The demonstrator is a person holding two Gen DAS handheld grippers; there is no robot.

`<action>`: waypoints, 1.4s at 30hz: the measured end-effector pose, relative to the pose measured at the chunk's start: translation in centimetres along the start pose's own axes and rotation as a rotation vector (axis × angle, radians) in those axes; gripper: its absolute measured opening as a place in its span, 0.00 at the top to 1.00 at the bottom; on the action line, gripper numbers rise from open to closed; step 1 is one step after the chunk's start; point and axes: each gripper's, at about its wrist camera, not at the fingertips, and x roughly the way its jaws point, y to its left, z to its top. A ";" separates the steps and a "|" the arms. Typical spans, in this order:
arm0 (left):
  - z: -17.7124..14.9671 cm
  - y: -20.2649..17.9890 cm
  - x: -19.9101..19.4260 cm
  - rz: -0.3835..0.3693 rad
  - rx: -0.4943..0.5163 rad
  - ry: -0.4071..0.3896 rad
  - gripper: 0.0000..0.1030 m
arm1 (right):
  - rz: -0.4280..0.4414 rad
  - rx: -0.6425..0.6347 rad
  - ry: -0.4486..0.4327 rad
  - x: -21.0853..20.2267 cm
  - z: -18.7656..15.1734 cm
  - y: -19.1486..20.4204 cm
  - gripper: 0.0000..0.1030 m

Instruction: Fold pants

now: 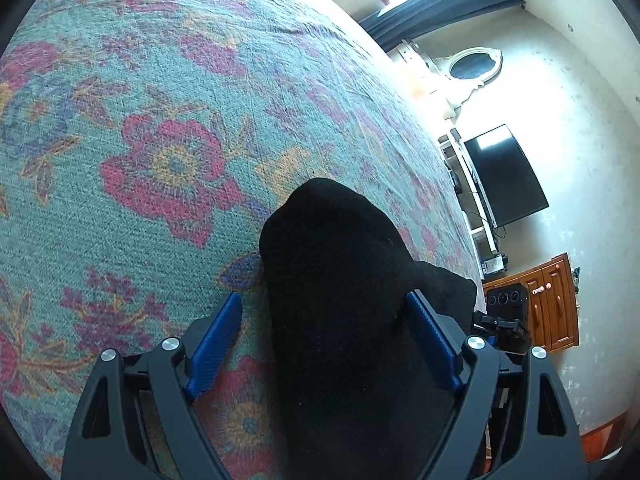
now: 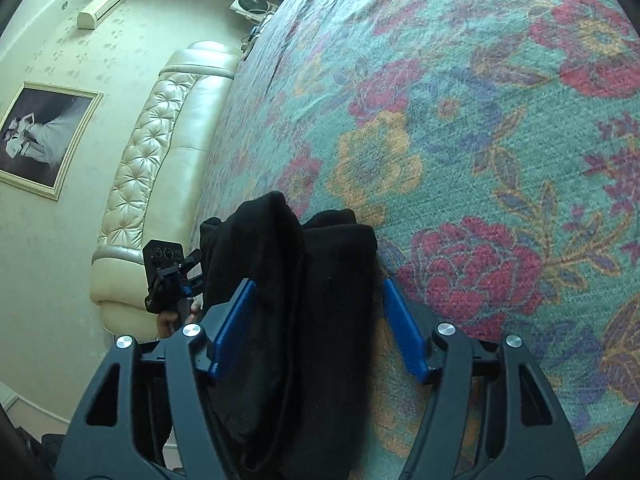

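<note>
- Left wrist view: the left gripper [image 1: 325, 326] has its blue-padded fingers [image 1: 218, 344] spread wide, one on each side of a bunched fold of the black pants [image 1: 340, 280].
- The right pad lies against the cloth; the left pad stands clear of it, with floral bedspread [image 1: 160, 120] showing in the gap (so the fingers are not squeezing anything).
- The pants lie on the bedspread, running from under the camera up to a rounded end near the middle of the picture.
- At the right, the other gripper [image 1: 505, 312] shows as a small black shape beyond the cloth, before a wooden cabinet [image 1: 556, 300] and a dark television [image 1: 504, 176].
- Right wrist view: the right gripper [image 2: 318, 320] is likewise wide open, straddling the pants [image 2: 304, 300], which here show two thick folds side by side.
- Its left pad [image 2: 234, 326] touches the fabric; the right pad sits just beside it.
- The left gripper [image 2: 166, 276] appears at the left edge of the cloth, near a cream tufted headboard [image 2: 160, 152] and a framed picture [image 2: 44, 136].
</note>
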 end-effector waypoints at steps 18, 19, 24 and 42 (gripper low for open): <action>-0.7 0.9 -0.7 -0.029 0.044 -0.014 0.62 | 0.042 -0.010 -0.024 0.3 -0.1 -1.0 0.63; -0.9 0.8 -1.2 -0.026 0.036 -0.022 0.60 | 0.050 -0.002 -0.019 0.0 -0.3 -0.9 0.58; -3.7 0.7 -4.0 -0.019 0.020 -0.049 0.55 | 0.074 0.008 0.023 -1.3 -2.2 -0.3 0.36; -8.6 -2.2 -3.1 0.062 0.068 -0.021 0.53 | 0.038 -0.021 0.132 -1.0 -7.5 0.5 0.62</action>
